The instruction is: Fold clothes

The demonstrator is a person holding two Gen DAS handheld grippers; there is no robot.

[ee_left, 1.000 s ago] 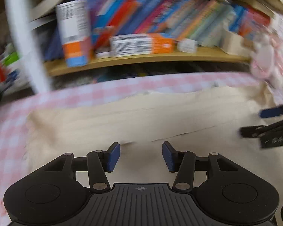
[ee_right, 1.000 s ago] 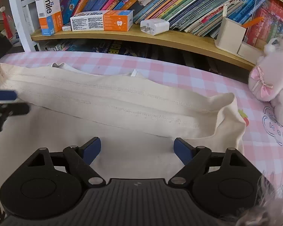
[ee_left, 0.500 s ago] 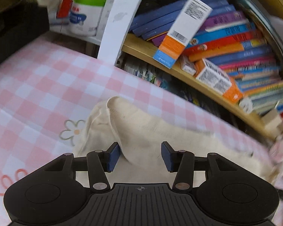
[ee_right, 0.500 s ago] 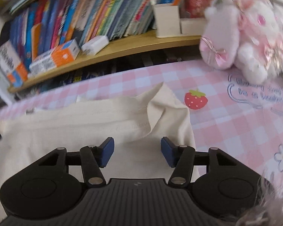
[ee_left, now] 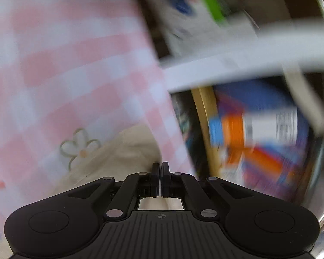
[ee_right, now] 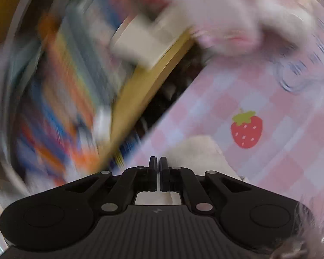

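Observation:
The cream cloth (ee_left: 123, 151) lies on a pink checked tablecloth (ee_left: 64, 64). My left gripper (ee_left: 161, 164) is rolled to one side at the cloth's left corner. Its jaws are pressed together with the cream fabric running under and between them. In the right wrist view my right gripper (ee_right: 158, 159) is rolled the other way at the right corner of the cloth (ee_right: 196, 153). Its jaws are also closed with pale fabric showing in the thin slit. Both views are smeared by motion, so the exact pinch point is hard to make out.
A wooden bookshelf (ee_left: 202, 116) with an orange and blue box (ee_left: 259, 127) and a white post (ee_left: 248, 51) runs along the table's far edge. On the right are a white pen holder (ee_right: 140, 41), a pink plush toy (ee_right: 237, 10) and a strawberry print (ee_right: 246, 129).
Both grippers went from open to shut. The left slid out to the cloth's left corner and the right to its right corner. Each view has rolled strongly.

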